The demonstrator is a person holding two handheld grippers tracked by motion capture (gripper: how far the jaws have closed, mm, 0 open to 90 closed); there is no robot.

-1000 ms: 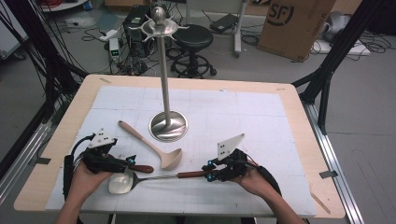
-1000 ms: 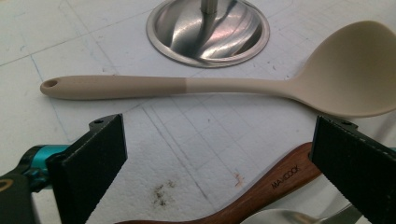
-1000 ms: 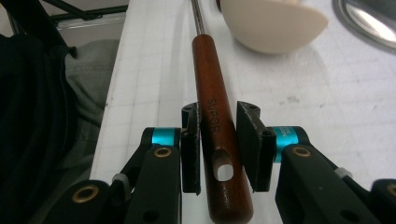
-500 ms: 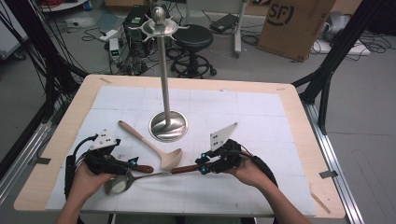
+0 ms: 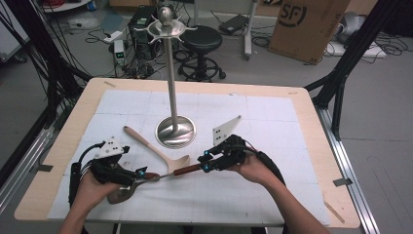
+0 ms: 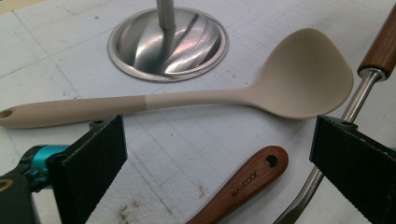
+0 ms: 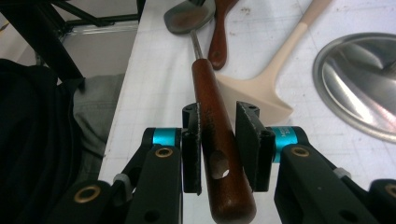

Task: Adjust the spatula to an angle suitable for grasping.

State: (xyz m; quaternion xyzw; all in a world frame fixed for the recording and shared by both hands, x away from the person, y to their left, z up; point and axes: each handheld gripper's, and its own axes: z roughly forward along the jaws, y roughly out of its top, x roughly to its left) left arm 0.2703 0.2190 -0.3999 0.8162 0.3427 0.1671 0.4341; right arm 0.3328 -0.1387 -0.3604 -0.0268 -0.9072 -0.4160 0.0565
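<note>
From above, the right gripper has its jaws pinching the metal spatula's wooden handle low over the desk, its blade by the left gripper, whose own view shows jaws spread around a beige ladle.

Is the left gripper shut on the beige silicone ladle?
No: the left gripper has its fingers wide apart, and the beige ladle lies beyond them.

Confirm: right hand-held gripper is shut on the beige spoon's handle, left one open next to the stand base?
Not quite. The right hand-held gripper is shut on the wooden handle of the metal spatula, not the beige spoon, which lies free on the table; the right gripper view shows it. The left hand-held gripper is open, near the stand base.
</note>
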